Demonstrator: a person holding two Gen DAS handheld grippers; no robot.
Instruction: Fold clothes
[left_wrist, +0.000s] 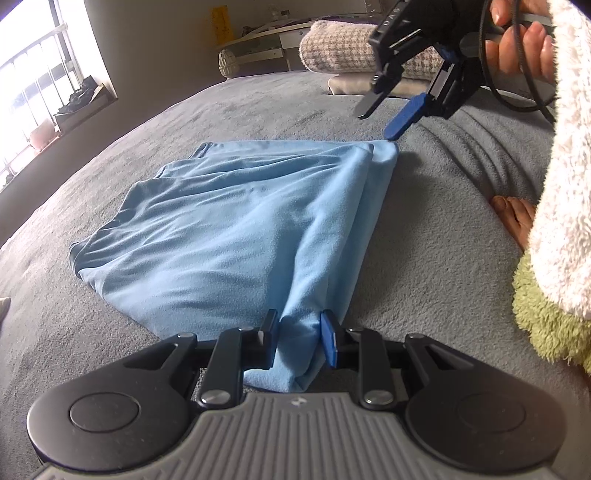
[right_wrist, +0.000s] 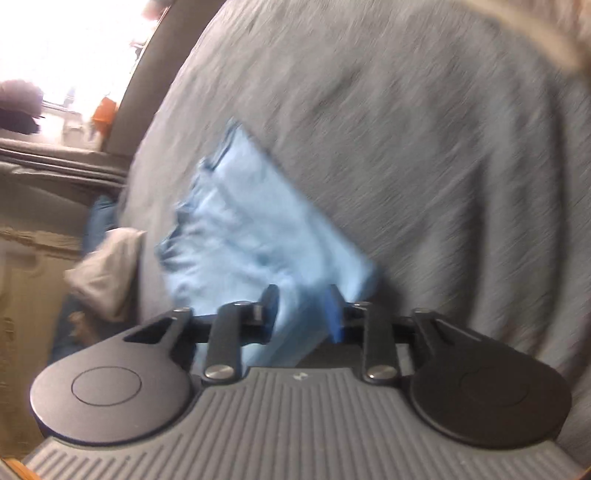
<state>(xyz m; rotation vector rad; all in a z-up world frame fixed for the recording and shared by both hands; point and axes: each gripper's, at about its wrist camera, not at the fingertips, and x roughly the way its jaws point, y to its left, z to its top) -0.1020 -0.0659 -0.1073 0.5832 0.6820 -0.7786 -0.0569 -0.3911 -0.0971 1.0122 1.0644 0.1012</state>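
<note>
— Two grippers, one piece of clothing. Where is it lying?

— On a grey blanket that covers the bed. The light blue garment is spread flat there with soft wrinkles, roughly folded, its layered edge running along the right side in the left wrist view.

— What is the left gripper doing?

— Its jaws are clamped on the near corner of the garment. The cloth is bunched between the two blue pads and pulled up a little from the blanket.

— And the right one?

— From the left wrist view the right gripper hangs just above the far right corner of the garment, jaws apart, nothing pinched. One blue fingertip is almost at the corner; I cannot tell whether it touches. A hand in a fluffy white sleeve holds it, and a black cable loops below.

— Does its own camera agree?

— That picture is blurred. The garment shows between the parted fingers, right gripper, but the pads do not look pressed onto it.

— Anything else around?

— A knitted checked cushion at the far edge of the bed, a window at the left, and bare toes on the blanket beside the sleeve.
</note>
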